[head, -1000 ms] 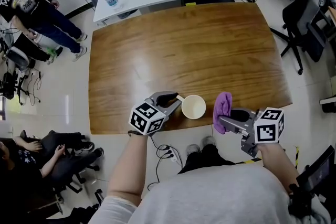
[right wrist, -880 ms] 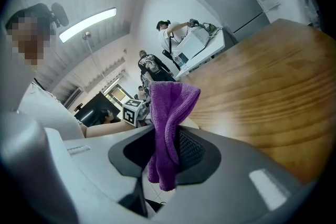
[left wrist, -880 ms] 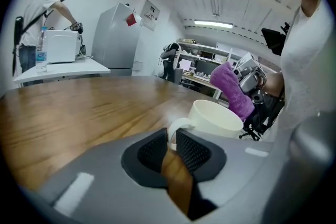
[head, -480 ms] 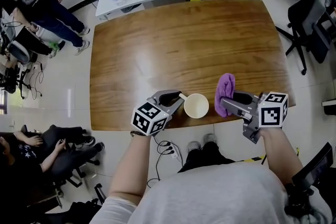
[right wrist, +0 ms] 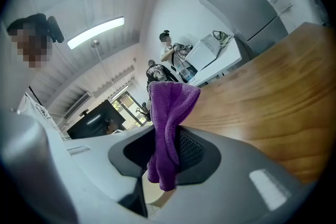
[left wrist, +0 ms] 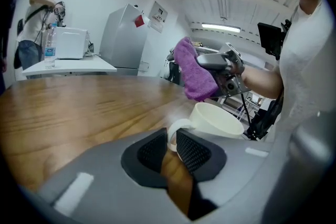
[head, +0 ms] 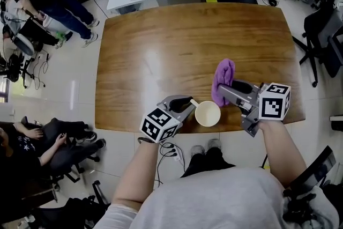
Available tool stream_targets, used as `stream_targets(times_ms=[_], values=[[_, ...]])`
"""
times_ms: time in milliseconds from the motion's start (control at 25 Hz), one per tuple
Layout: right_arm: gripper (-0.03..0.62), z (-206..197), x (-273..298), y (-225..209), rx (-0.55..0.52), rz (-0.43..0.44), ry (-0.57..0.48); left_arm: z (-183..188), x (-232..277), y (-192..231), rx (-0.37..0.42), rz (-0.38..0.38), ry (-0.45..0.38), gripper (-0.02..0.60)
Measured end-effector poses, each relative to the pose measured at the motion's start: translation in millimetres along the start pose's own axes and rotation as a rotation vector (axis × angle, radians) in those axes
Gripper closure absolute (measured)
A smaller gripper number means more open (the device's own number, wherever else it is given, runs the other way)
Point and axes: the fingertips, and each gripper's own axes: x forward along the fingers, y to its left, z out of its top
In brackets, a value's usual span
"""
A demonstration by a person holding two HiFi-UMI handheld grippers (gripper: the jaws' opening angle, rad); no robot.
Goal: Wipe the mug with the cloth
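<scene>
Wood table (head: pixel 187 40), probably office; left gripper (head: pixel 186 104) just pinched mug (head: pixel 207 113), right gripper (head: pixel 226 89) holds cloth (head: pixel 222 73)

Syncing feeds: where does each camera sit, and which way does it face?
Head view: on the head, steeply down at the table; forearms, left tool, right tool.
Left gripper view: on left tool, along jaws just closed on mug handle; torso at right.
Right gripper view: on right tool, along jaws pinching the cloth.
Shared: mug and cloth, head and left gripper views.
</scene>
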Motion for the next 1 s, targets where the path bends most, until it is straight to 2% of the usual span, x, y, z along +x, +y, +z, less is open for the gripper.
stream_targets(times_ms=[200,560,800,1000], values=[[0.484,-4,33,-12,0.008,0.036,0.049,1,2,6,-0.020,0.008,-0.017,0.526],[0.485,-39,55,-33,0.040,0.055,0.206,1,5,8,-0.037,0.016,-0.034,0.526],[0.485,-65,58,-46,-0.051,-0.008,0.327,1,6,10,-0.042,0.029,-0.037,0.531],[0.485,-81,54,-67,-0.040,-0.073,0.376,1,8,10,-0.054,0.037,-0.034,0.531]])
